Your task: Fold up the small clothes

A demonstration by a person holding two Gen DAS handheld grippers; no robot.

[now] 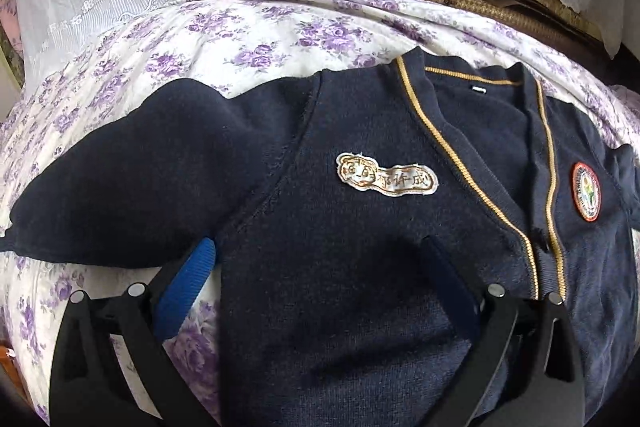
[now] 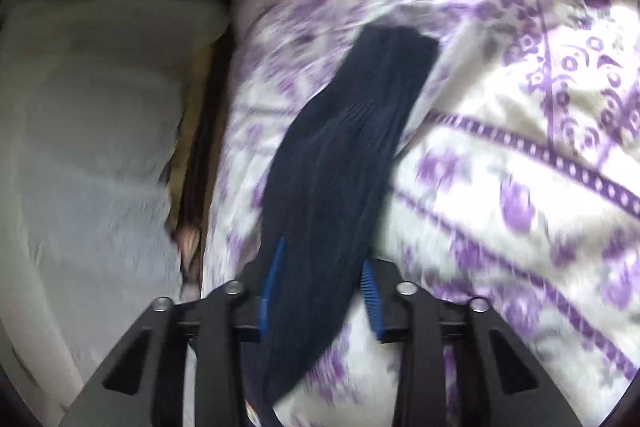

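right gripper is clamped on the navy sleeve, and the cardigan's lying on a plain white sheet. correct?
One thing is off: the sheet is not plain white, it is white with a purple floral print, as the left wrist view shows. The rest holds: in the right wrist view the right gripper has its blue pads against the navy sleeve, and the cardigan lies on that sheet.

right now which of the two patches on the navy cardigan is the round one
The red-rimmed round badge at the right edge of the navy cardigan, past the gold-striped placket. The other, the white name patch, is long, with gold characters.
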